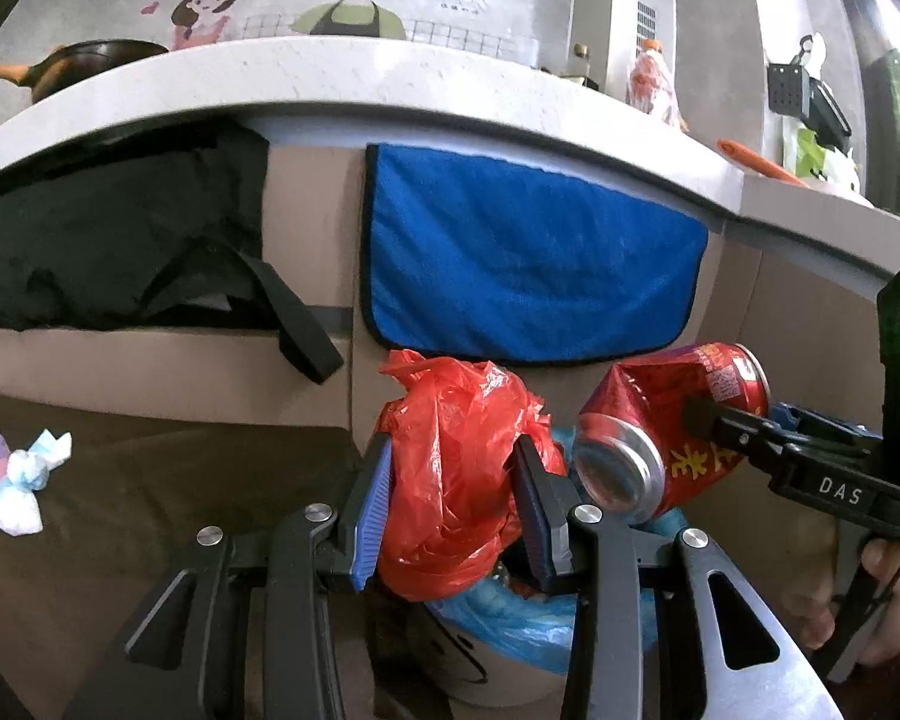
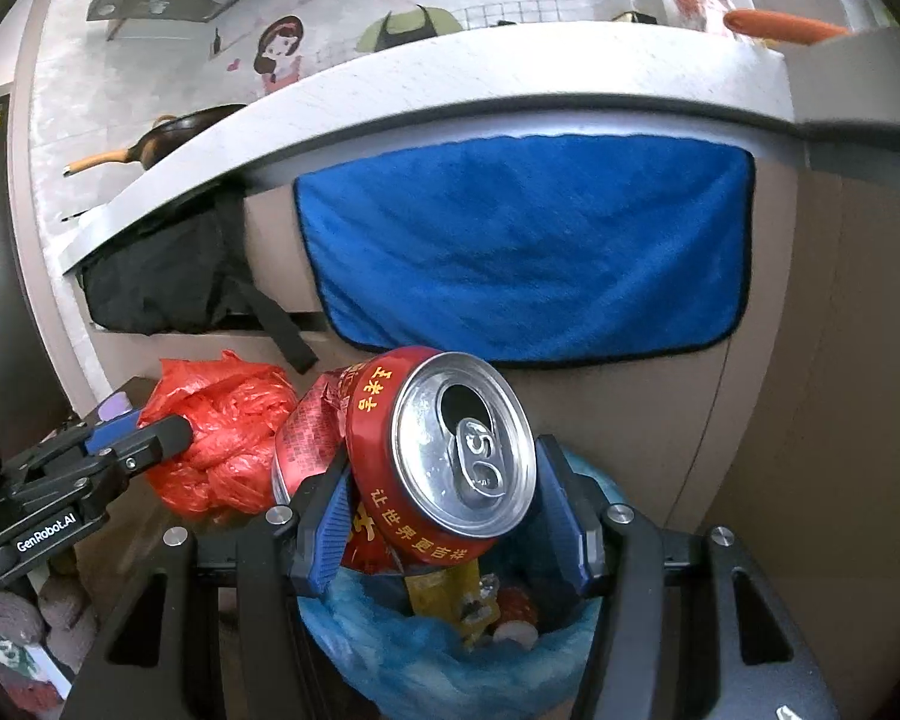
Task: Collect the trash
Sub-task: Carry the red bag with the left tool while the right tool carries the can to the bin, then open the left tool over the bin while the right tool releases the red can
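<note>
My left gripper is shut on a crumpled red plastic bag, which bulges out between its blue pads. To its right, my right gripper is shut on a crushed red drink can with its silver top toward the camera. The can also shows in the left wrist view, pinched by the right gripper. Both items hang just above a small bin with a blue liner that has wrappers inside. The red bag sits left of the can.
A blue towel hangs on the counter front behind the bin. A black bag fills a shelf at the left. A crumpled tissue lies on a brown surface at far left. A pan sits on the counter.
</note>
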A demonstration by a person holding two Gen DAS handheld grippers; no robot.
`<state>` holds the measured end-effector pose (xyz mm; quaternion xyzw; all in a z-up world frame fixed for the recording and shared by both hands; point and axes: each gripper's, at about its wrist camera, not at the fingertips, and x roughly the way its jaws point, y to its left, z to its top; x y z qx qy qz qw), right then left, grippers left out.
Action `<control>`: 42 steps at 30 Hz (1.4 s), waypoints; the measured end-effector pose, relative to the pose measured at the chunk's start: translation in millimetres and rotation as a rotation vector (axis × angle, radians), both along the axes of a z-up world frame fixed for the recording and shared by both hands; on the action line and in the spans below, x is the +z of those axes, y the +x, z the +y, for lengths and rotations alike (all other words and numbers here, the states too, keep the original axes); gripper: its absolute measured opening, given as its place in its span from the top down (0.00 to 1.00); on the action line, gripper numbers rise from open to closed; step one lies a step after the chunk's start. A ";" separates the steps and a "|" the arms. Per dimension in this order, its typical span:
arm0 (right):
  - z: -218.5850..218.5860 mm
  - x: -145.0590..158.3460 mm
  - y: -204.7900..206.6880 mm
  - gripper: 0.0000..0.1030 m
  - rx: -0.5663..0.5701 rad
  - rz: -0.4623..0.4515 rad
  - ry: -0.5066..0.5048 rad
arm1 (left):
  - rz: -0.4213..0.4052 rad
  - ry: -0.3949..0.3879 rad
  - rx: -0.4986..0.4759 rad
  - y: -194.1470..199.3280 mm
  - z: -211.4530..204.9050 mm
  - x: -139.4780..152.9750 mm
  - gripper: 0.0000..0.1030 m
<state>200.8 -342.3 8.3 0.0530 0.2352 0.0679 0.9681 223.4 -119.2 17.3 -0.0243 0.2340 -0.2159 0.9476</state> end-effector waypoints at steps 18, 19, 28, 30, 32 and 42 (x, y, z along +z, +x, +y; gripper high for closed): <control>-17.7 -23.0 10.4 0.48 -0.037 0.040 0.020 | 0.055 0.005 -0.031 18.3 -19.5 -21.4 0.61; -19.1 -24.2 11.1 0.48 -0.039 0.043 0.022 | 0.059 0.005 -0.036 19.5 -21.6 -22.2 0.61; -31.1 -45.9 26.8 0.48 -0.051 0.090 0.059 | 0.116 0.010 -0.071 40.1 -38.5 -39.6 0.61; -33.9 -51.0 31.3 0.48 -0.055 0.101 0.066 | 0.130 0.013 -0.077 45.7 -41.0 -44.5 0.61; -36.6 -55.3 34.7 0.48 -0.060 0.111 0.070 | 0.147 0.009 -0.084 51.4 -42.7 -48.7 0.61; -37.6 -67.9 45.1 0.30 -0.102 0.134 0.055 | 0.224 -0.098 -0.114 76.7 -29.1 -55.2 0.40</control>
